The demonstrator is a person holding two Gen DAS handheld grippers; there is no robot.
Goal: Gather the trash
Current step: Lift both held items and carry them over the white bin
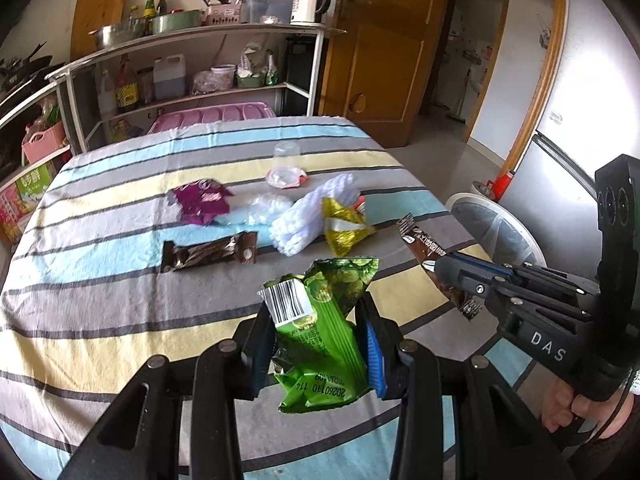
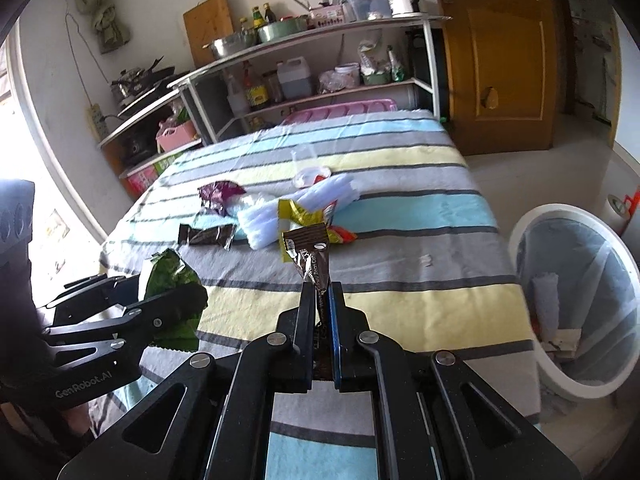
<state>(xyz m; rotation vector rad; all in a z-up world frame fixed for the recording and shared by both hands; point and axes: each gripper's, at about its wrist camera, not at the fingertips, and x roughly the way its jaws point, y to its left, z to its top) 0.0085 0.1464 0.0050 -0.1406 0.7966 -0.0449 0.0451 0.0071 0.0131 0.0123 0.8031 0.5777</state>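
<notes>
Left gripper [image 1: 316, 344] clamps a green wrapper [image 1: 320, 320], right gripper [image 2: 320, 300] a brown wrapper [image 2: 310, 254]; neither binned, several wrappers [image 1: 208, 254] ahead, bin [image 2: 576, 308] rightward.

wrappers [image 1: 208, 254] on table [image 1: 100, 320], bin [image 2: 576, 300] right

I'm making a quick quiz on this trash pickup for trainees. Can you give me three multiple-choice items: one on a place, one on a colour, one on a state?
1. Where is the bin?
A. beside the table's right edge
B. on the shelf
C. on the table

2. What colour is the wrapper in the left gripper?
A. purple
B. green
C. white

3. The right gripper is:
A. open and empty
B. out of view
C. shut on a brown wrapper

Key: A, it stands on the floor by the table; B, the green wrapper sits between the fingers; C, the brown wrapper sticks up from the closed fingers.
</notes>
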